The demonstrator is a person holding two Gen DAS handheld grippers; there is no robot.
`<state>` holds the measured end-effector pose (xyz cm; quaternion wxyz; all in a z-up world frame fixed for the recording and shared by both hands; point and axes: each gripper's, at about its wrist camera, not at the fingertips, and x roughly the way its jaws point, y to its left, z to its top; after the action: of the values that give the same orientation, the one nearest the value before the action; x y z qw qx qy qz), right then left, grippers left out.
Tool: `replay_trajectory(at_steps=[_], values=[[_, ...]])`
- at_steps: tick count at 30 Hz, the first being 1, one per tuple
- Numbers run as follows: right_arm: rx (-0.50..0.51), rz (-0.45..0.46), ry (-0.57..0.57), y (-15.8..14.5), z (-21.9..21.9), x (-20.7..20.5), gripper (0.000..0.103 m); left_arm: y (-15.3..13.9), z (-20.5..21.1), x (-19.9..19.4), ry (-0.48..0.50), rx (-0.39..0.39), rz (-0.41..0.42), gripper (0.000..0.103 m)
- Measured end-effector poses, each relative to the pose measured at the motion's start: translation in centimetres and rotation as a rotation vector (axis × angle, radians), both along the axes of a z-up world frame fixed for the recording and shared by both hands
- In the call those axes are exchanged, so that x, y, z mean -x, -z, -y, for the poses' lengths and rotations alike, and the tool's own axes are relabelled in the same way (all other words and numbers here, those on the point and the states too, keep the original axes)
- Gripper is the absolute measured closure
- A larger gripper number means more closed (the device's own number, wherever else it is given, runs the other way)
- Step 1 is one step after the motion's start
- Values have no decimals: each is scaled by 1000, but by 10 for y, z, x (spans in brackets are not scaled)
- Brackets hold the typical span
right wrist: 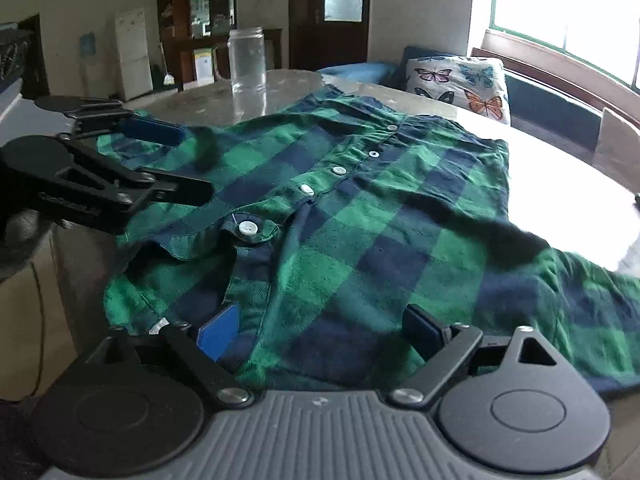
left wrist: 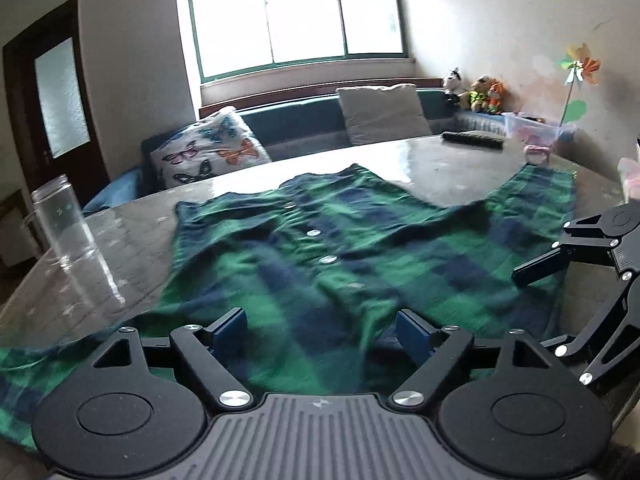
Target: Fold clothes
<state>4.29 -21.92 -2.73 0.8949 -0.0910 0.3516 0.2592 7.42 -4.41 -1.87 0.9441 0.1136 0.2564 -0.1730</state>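
Green-and-navy checked shirt [right wrist: 360, 216] spread buttoned-front-up on the round glossy table [left wrist: 440, 160].

The shirt covers the table's near half, its collar end at the near rim; bare tabletop lies beyond it, a glass jar [right wrist: 247, 60] past its far edge. Left gripper [left wrist: 322, 334] and right gripper [right wrist: 320, 330] hang wide open over the shirt, holding nothing.

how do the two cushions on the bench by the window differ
The butterfly cushion is white with coloured butterflies printed on it; the plain cushion is an unpatterned pale grey. The butterfly cushion sits at the bench's left end, nearer the door; the plain cushion sits further right, under the window. Both lean upright against the dark bench back, behind the table.
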Motion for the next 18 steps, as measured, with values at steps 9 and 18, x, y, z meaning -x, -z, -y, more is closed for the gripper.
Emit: replay_trajectory(at_steps=[9, 18], values=[[-66, 28, 226, -12, 79, -30, 12, 4, 47, -10, 92, 9, -34, 18], [-116, 3, 384, 2, 154, -65, 12, 21, 79, -12, 167, -49, -92, 18]])
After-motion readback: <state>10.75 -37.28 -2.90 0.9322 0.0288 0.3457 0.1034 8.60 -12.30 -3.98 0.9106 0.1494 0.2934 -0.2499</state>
